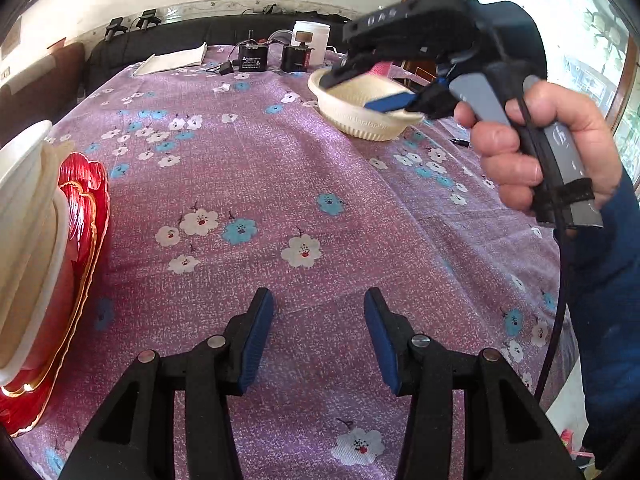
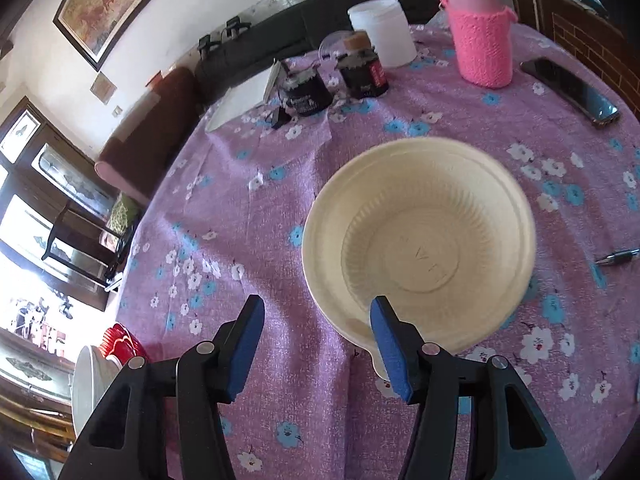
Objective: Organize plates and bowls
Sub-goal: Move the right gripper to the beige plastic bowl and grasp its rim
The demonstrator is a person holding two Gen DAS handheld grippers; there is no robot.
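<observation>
A cream ribbed bowl (image 2: 420,232) sits upright on the purple flowered tablecloth (image 2: 280,208). My right gripper (image 2: 318,314) is open just above its near rim. One finger (image 2: 390,344) overlaps the rim by the small tab, and the other is over the cloth outside the bowl. The left wrist view shows the same bowl (image 1: 360,120) with the right gripper (image 1: 360,90) held over it by a hand (image 1: 532,152). My left gripper (image 1: 318,300) is open over bare cloth with nothing between its fingers. A stack of white and cream bowls (image 1: 28,208) rests on a red scalloped plate (image 1: 86,200) at the left edge.
At the back of the table stand a pink knitted bottle (image 2: 480,48), a white jar (image 2: 384,32), two dark jars (image 2: 360,70) and a notebook (image 2: 244,100). A phone (image 2: 572,88) and a pen (image 2: 616,258) lie to the right. The bowl stack (image 2: 92,380) is at the table's left edge.
</observation>
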